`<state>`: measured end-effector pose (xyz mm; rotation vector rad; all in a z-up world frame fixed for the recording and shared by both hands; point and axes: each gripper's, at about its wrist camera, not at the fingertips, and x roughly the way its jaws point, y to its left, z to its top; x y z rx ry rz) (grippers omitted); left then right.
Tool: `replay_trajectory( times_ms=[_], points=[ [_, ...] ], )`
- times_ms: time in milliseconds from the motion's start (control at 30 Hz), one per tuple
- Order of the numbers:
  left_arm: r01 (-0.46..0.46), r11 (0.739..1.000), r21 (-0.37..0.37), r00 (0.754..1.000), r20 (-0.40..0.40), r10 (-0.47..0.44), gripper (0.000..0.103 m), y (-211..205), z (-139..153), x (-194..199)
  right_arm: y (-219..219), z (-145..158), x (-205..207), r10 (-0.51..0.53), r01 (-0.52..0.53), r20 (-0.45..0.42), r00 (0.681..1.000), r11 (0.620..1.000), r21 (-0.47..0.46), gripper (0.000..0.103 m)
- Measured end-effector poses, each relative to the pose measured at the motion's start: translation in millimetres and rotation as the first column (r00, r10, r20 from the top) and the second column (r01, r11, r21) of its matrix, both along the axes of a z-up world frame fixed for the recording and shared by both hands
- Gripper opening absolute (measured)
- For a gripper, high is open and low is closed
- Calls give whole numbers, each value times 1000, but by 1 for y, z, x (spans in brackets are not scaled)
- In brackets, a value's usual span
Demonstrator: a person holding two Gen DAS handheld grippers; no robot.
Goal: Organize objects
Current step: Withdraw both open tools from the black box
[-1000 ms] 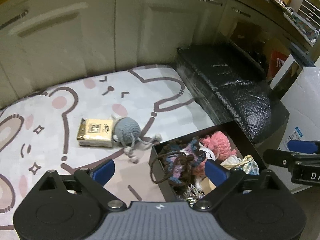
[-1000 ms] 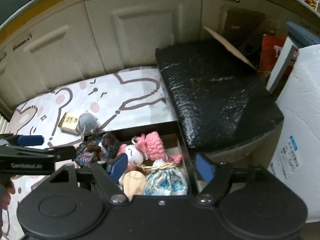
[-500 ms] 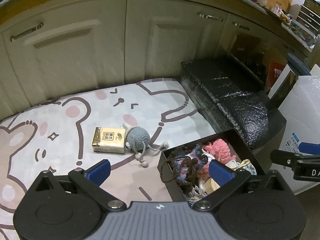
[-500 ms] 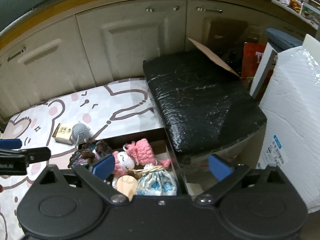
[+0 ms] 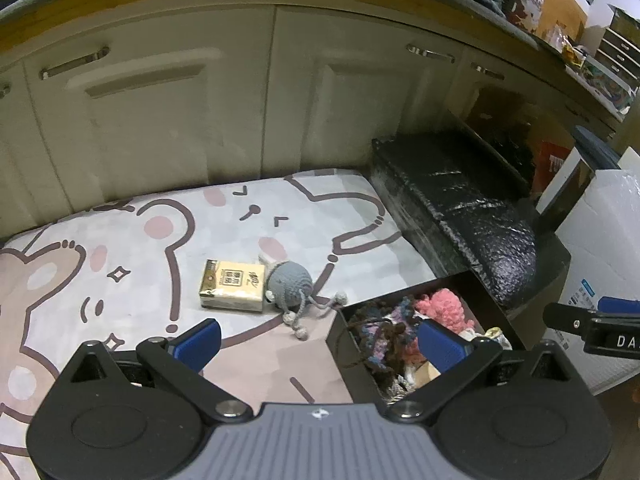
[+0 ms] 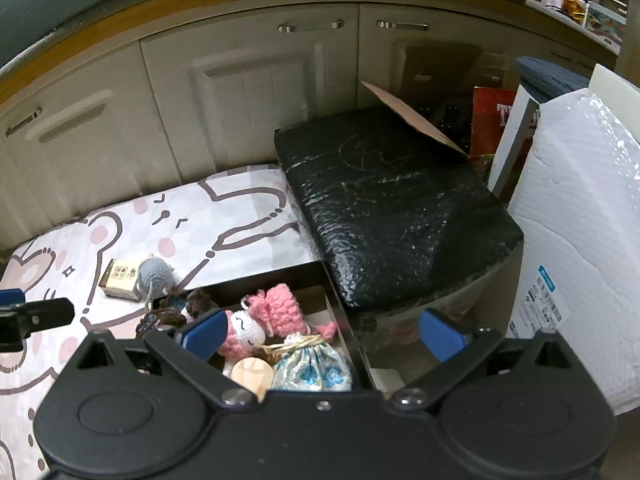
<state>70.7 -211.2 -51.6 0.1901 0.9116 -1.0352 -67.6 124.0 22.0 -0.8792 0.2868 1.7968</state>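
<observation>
On the cartoon-bear printed floor mat (image 5: 120, 248), seen from the left wrist, a yellow rectangular tissue pack (image 5: 233, 285) is lying at about 11 o'clock of the left gripper (image 5: 316, 338), touching a grey crocheted octopus toy (image 5: 290, 283) whose strings are trailing toward the black open storage box (image 5: 340, 344) at 2 o'clock. The left tongs are standing wide and holding nothing, hovering clear of both loose items. At 3 o'clock the tip of the other tool is showing.

From the right wrist, the right gripper (image 6: 322, 330) is also spreading wide and empty, hanging over the box, where a pink crocheted doll (image 6: 264, 316), a blue-patterned drawstring pouch (image 6: 316, 364) and what is probably a tangle of dark yarn (image 6: 176, 308) are already sitting.

Pack and octopus are likely waiting to be boxed. Because they are touching, a grab at one may be dragging the other, and the dangling strings could be snagging on the box rim or slipping from a shallow pinch.
</observation>
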Motion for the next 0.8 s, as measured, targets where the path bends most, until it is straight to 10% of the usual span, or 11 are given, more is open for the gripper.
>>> replay_trajectory(
  times_ms=[800],
  points=[
    [-154,988,-2,988,-18,154,103,40,-23,68,2,-25,-70,100,-100,-1,995,995,7,103]
  ],
)
